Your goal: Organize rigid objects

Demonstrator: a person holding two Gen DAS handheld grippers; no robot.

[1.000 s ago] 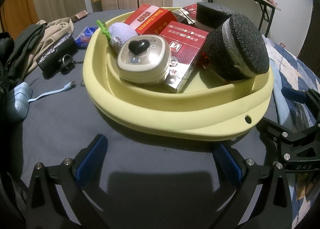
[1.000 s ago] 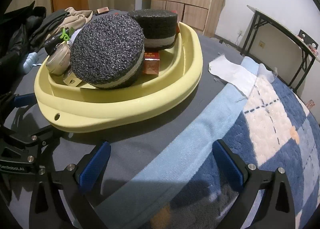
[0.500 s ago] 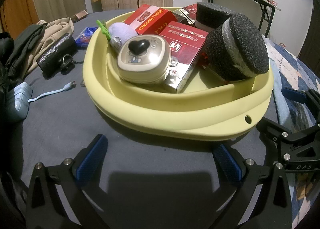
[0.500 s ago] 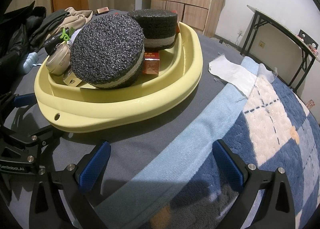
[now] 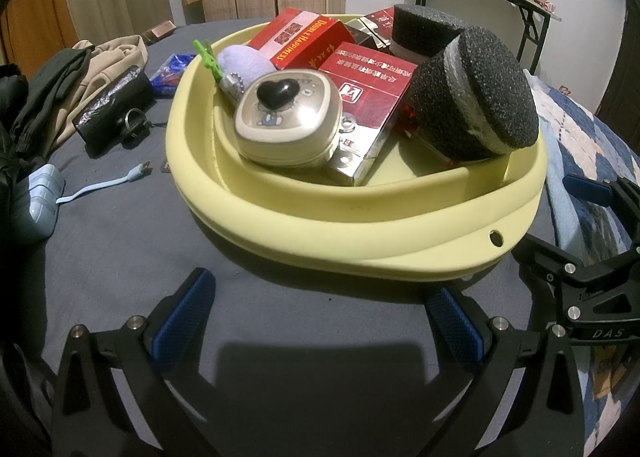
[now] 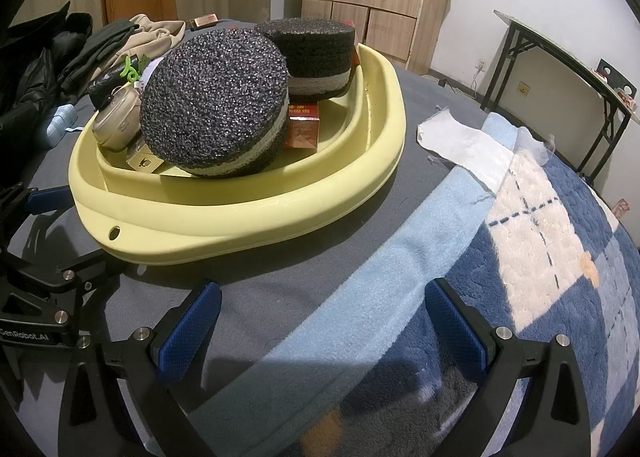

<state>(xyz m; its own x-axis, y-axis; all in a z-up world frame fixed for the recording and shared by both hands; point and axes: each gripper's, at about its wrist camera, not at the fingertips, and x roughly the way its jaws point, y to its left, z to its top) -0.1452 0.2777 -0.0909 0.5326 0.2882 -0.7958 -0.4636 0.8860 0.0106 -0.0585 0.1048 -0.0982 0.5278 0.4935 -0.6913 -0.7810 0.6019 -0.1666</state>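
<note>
The left gripper (image 5: 318,321) hangs with its blue-padded jaws spread wide and empty, just short of the near rim of the pale yellow plastic basin (image 5: 360,233). The right gripper (image 6: 322,321) is likewise spread and empty over the grey bedcover (image 6: 256,289), the basin to its far left. Inside the basin lie two black foam discs (image 6: 216,105), red cardboard boxes (image 5: 366,91) and a cream rounded case with a black heart knob (image 5: 288,117), apparently gathered to keep rigid items together. A light blue cable (image 5: 104,187) lies outside, left of the basin.
</note>
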